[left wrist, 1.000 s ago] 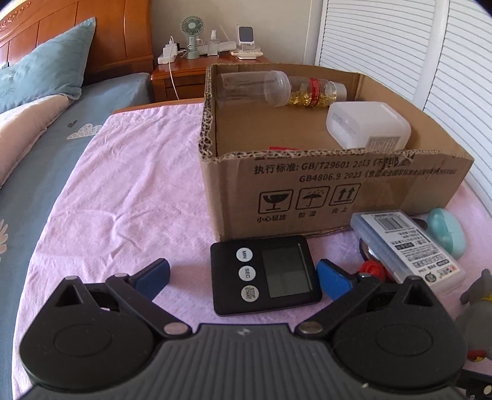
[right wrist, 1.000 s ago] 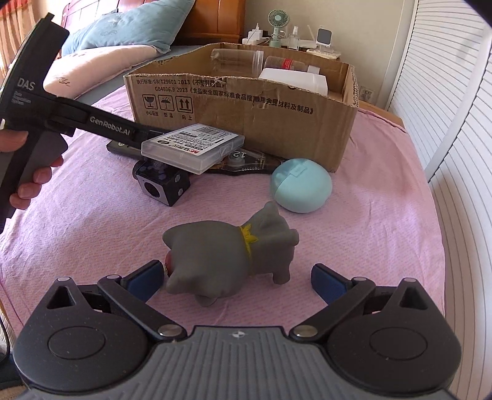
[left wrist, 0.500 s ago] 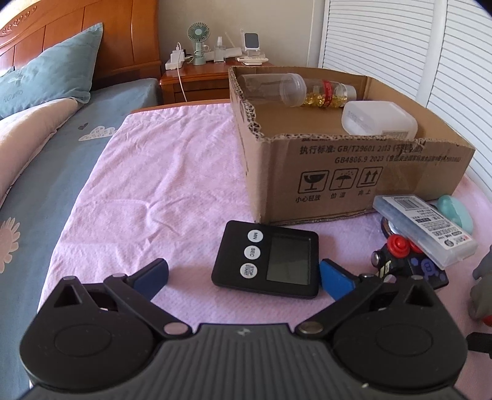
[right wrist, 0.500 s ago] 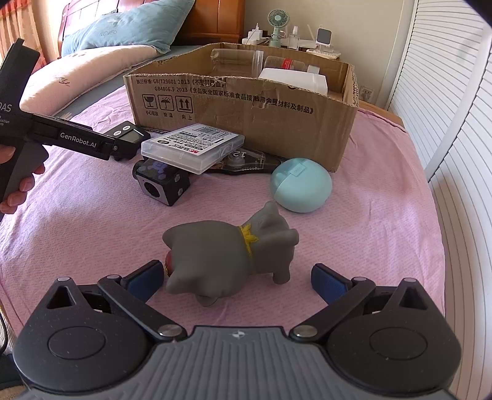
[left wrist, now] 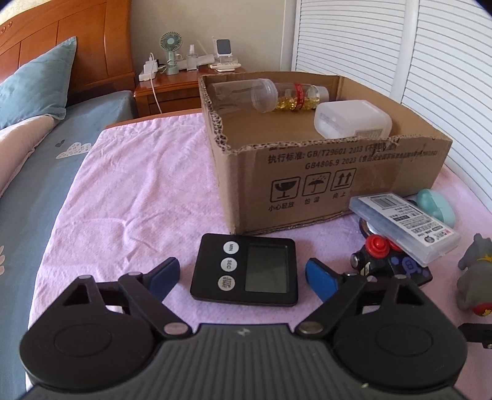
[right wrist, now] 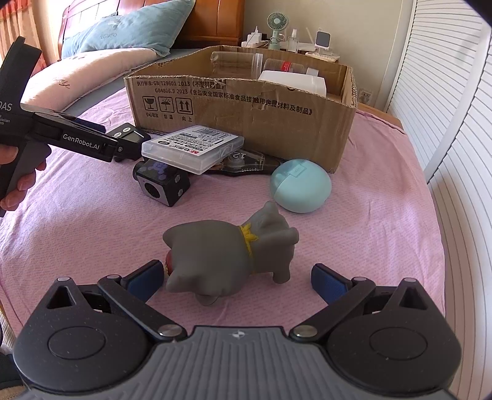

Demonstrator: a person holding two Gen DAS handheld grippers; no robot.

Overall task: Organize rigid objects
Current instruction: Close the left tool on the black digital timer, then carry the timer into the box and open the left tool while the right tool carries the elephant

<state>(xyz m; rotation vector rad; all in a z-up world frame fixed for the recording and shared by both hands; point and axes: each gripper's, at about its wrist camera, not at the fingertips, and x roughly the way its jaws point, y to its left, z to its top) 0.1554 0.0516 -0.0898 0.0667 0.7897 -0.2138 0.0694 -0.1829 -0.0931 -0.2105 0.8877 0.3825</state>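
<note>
A black digital timer (left wrist: 246, 270) lies flat on the pink sheet, between the open fingers of my left gripper (left wrist: 244, 277); its corner shows in the right wrist view (right wrist: 127, 134). A grey toy elephant (right wrist: 230, 252) lies on its side between the open fingers of my right gripper (right wrist: 238, 278); the left pad touches its head. A cardboard box (left wrist: 332, 172) holds a clear bottle (left wrist: 276, 95) and a white container (left wrist: 353, 121). In front of the box lie a clear plastic case (right wrist: 193, 147), a black cube toy (right wrist: 163, 184) and a round teal case (right wrist: 301, 189).
A tape dispenser (right wrist: 243, 160) lies under the clear case by the box (right wrist: 246, 104). The left gripper body (right wrist: 61, 135) reaches in from the left. A bed with pillows (right wrist: 123, 27) and a nightstand (left wrist: 187, 83) stand behind. White louvred doors (left wrist: 430, 61) close the right side.
My left gripper has shifted left and come around the timer, which now sits centred between its fingers. The right gripper and the elephant have not moved.
</note>
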